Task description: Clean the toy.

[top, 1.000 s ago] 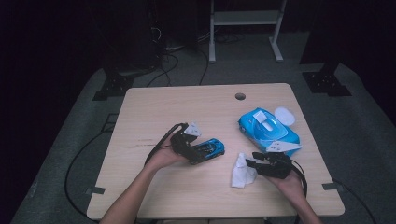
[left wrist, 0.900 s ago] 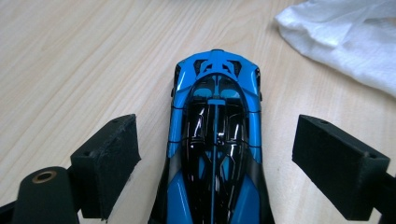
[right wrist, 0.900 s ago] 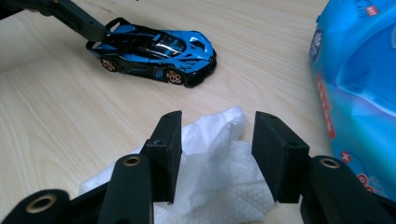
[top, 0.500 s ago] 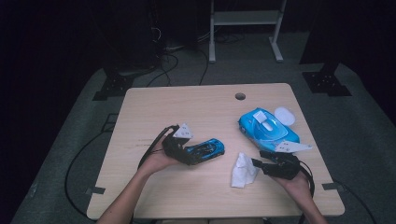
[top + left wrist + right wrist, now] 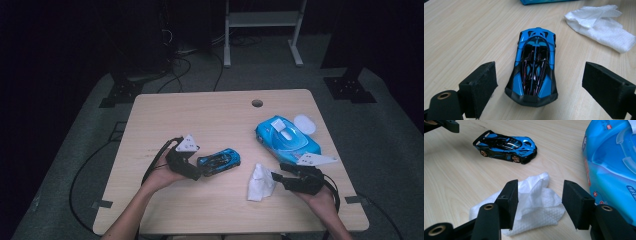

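A blue and black toy car (image 5: pixel 220 161) stands on the wooden table (image 5: pixel 210 120). My left gripper (image 5: pixel 196 170) is open just left of it. In the left gripper view the car (image 5: pixel 534 65) sits tail-first between the wide-spread pads (image 5: pixel 481 85), touching neither. A crumpled white wipe (image 5: pixel 260 182) lies right of the car. My right gripper (image 5: pixel 276 177) points at it from the right, and its jaws have just been opening. In the right gripper view the wipe (image 5: pixel 534 187) lies on the table between the parted pads (image 5: pixel 510 197), and the right gripper (image 5: pixel 539 200) is not pressing on it.
A blue pack of wet wipes (image 5: pixel 287 137) lies at the right with its white lid (image 5: pixel 304 124) flipped open, close behind the right hand. A small round hole (image 5: pixel 257 103) marks the table's far side. Dark floor, cables and stand legs surround the table.
My left gripper has drawn back to the left, off the car, which has shifted slightly left. The right gripper's jaws have spread wider around the wipe while the hand stayed put.
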The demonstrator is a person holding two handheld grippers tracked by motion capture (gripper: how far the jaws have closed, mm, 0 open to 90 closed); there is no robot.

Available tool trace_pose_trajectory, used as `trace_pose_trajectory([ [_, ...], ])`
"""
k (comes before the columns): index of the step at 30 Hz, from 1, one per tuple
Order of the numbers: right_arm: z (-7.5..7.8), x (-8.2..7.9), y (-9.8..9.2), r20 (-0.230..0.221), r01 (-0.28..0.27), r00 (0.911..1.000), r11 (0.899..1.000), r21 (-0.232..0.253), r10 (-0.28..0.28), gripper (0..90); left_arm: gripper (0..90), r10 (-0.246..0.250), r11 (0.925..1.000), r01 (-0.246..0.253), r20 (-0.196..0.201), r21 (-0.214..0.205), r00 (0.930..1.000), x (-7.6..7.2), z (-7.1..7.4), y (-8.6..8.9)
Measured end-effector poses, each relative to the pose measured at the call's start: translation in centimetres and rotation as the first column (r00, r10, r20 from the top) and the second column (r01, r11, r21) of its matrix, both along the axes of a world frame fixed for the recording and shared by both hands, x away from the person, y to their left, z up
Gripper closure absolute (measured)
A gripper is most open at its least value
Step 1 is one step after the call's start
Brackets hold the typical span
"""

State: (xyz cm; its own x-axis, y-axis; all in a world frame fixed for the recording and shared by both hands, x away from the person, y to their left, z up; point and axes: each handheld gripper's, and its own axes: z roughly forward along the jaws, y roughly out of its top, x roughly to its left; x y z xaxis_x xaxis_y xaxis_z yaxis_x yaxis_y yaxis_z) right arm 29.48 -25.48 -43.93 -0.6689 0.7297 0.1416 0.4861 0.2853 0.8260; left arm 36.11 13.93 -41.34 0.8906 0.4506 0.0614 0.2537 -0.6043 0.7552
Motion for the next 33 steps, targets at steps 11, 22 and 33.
trace_pose_trajectory([
  [11,-0.4,-0.6,-0.9,-0.002,0.005,1.0,1.0,0.008,-0.005,44.1,12.0,0.027,0.999,-0.027,0.005,-0.036,0.9996,-1.0,-0.5,1.4],
  [22,-0.7,-0.9,-1.1,0.01,0.0,0.9999,1.0,0.014,-0.001,42.5,11.9,0.058,0.9959,-0.057,0.01,-0.07,0.9983,-2.0,-1.2,2.2],
  [33,-1.1,-1.1,-1.6,0.015,0.009,0.9999,1.0,0.027,-0.009,41.4,10.9,0.101,0.9886,-0.099,0.014,-0.114,0.9948,-3.6,-2.5,3.7],
])
